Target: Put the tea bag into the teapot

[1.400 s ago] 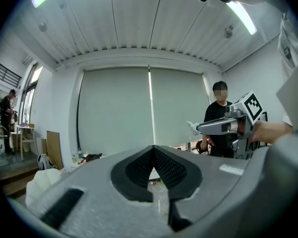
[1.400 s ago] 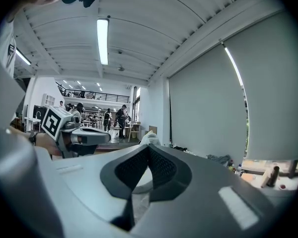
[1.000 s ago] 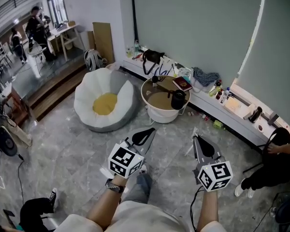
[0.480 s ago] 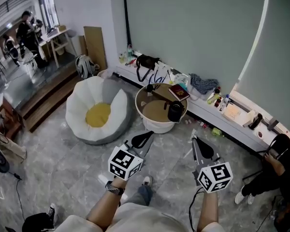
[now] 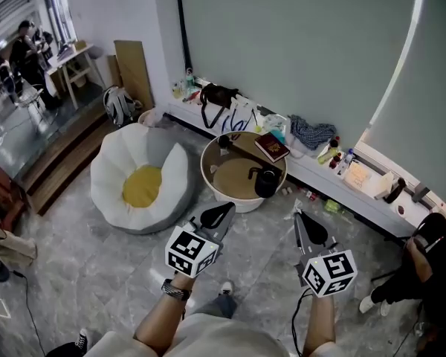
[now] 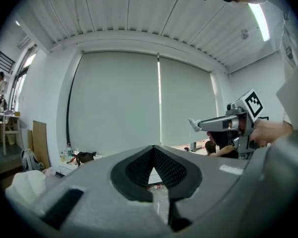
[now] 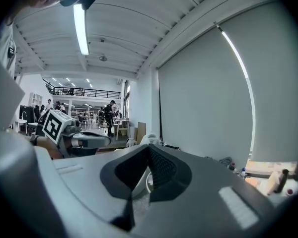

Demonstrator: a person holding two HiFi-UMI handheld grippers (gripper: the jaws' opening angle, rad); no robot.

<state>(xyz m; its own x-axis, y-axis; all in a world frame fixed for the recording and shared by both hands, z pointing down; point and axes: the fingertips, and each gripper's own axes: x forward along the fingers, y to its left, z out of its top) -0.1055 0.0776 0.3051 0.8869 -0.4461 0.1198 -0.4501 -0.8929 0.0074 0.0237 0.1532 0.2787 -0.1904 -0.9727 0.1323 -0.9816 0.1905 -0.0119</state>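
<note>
Nearest, at six o'clock, the left gripper [image 5: 224, 209] and right gripper [image 5: 298, 218] hover side by side, each claw pinched together on nothing. Farther, toward twelve o'clock, the black teapot [image 5: 266, 182] stands on the round table [image 5: 234, 178] (tea bag too small to pick out).

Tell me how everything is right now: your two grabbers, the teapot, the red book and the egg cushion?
left gripper: shut, empty, held in the air.
right gripper: shut, empty, held in the air.
teapot: upright on the round table, untouched.
red book: closed, lying flat on the table.
egg-shaped beanbag: nobody sitting on it.
</note>
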